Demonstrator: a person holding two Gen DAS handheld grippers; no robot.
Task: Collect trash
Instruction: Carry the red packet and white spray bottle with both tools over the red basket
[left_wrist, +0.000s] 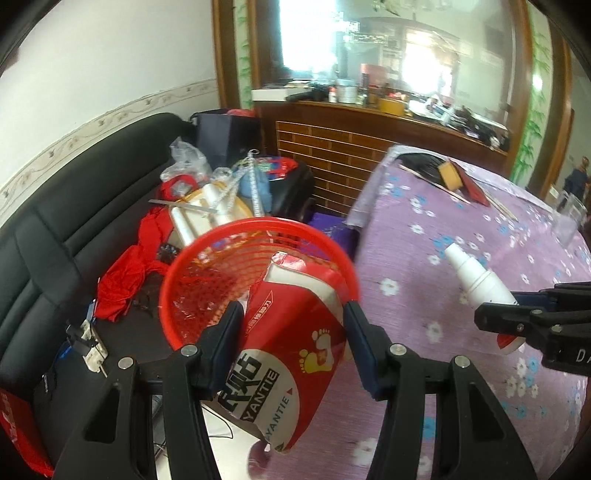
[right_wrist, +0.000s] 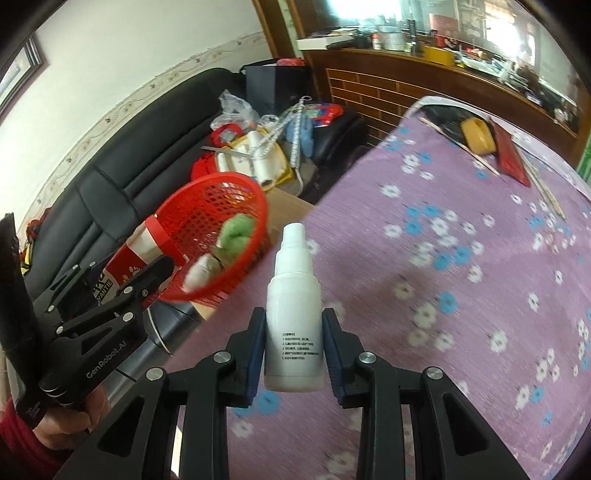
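My left gripper (left_wrist: 293, 325) is shut on a red and white paper packet (left_wrist: 288, 354) with footprint marks; its top end reaches over the rim of a red mesh basket (left_wrist: 207, 273). In the right wrist view the basket (right_wrist: 207, 206) holds green and white crumpled bits (right_wrist: 232, 236), and the packet (right_wrist: 129, 258) sits in the left gripper (right_wrist: 147, 280). My right gripper (right_wrist: 293, 343) is shut on a white plastic bottle (right_wrist: 293, 306), held upright above the purple flowered tablecloth (right_wrist: 461, 258). The bottle (left_wrist: 476, 273) also shows in the left wrist view.
A black sofa (left_wrist: 74, 221) at left carries bags, red cloth and white rolls. A wooden cabinet (left_wrist: 351, 147) with a cluttered top stands behind. On the table's far end lie a yellow sponge (right_wrist: 478, 136), a red booklet (right_wrist: 511, 155) and sticks.
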